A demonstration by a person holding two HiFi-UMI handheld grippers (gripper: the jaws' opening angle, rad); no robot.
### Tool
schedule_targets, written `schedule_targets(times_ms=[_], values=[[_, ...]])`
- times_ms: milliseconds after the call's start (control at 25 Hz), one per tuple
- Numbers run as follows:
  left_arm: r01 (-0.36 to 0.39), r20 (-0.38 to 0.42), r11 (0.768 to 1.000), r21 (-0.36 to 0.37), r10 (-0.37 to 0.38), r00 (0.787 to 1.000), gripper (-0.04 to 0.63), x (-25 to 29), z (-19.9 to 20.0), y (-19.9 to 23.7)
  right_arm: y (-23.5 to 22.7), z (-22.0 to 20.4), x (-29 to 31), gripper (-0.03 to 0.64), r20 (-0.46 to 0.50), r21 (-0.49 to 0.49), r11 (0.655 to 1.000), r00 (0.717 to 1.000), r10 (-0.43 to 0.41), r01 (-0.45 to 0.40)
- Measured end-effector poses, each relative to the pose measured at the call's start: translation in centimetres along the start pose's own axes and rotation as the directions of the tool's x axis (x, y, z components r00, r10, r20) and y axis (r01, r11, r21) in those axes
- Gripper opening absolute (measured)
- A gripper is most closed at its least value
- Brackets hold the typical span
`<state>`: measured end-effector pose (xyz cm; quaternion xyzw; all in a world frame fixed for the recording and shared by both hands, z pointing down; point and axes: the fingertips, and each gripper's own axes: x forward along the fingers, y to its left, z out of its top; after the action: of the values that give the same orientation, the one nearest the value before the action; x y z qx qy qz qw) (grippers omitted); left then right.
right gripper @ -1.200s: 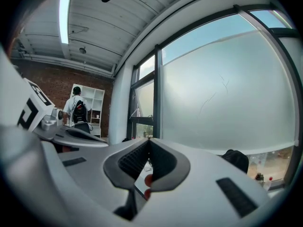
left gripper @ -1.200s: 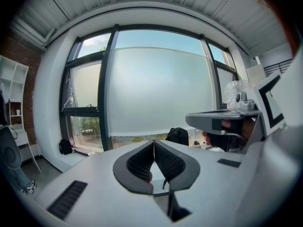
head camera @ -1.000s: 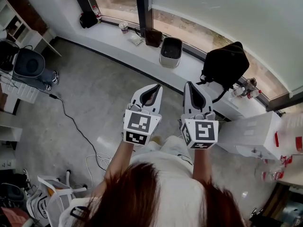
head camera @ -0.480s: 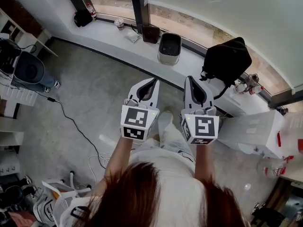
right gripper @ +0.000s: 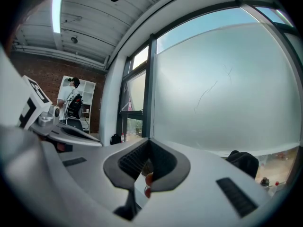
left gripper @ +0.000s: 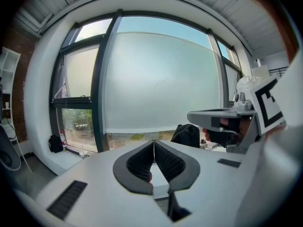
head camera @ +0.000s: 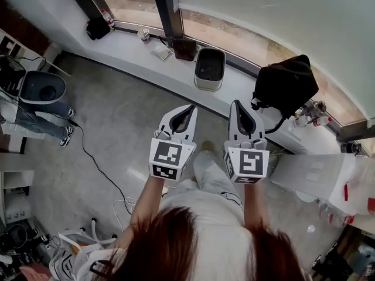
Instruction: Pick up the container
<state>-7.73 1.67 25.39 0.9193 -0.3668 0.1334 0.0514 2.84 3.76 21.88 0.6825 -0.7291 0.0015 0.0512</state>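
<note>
Ceiling (right gripper: 80, 27) over right claw (right gripper: 149, 145) in right gripper view; floor (head camera: 111, 122) in head view

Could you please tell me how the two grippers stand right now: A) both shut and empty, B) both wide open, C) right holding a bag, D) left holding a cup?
A: the left gripper and right gripper each show jaws pressed together with nothing between.

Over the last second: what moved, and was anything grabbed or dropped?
Little. The person's leg has stepped forward between the two claws, and the head view has shifted slightly, so the bin and black backpack sit a bit differently in frame. Nothing was taken or let go. The left claw and right claw stay shut, empty and side by side.
</note>
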Motion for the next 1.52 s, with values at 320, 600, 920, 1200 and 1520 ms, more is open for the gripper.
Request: schedule_targets(times_ms=[320,600,920,1200,1520], values=[[-0.026,0.001,0.999,-0.038,0.026,1.000,0.017,7.8,-0.5,2.3,-3.9,-2.4,6.3,0.025,-0.027,-0.024,0.999,0.999,0.032,-0.032],[-0.101,0.025,0.994,-0.041,0.103,0.994,0.017,12.9,-1.5,4.5,-5.5,-5.5,10.9,0.025,-0.055,-0.028,0.994,0.993,0.102,-0.103],[-0.141,-0.002,0.989,-0.054,0.141,0.990,0.017,16.6,-5.0,7.4,-6.0,-10.7,15.1,0.025,-0.129,-0.006,0.993,0.985,0.113,-0.114],[-0.152,-0.027,0.986,-0.075,0.150,0.988,0.017,19.4,-9.3,10.4,-5.9,-15.8,18.5,0.025,-0.191,0.010,0.996,0.977,0.091,-0.091],[-0.153,-0.048,0.986,-0.065,0.150,0.987,0.017,23.2,-15.2,13.6,-5.8,-22.4,22.1,0.025,-0.203,-0.034,0.998,0.978,0.044,-0.052]])
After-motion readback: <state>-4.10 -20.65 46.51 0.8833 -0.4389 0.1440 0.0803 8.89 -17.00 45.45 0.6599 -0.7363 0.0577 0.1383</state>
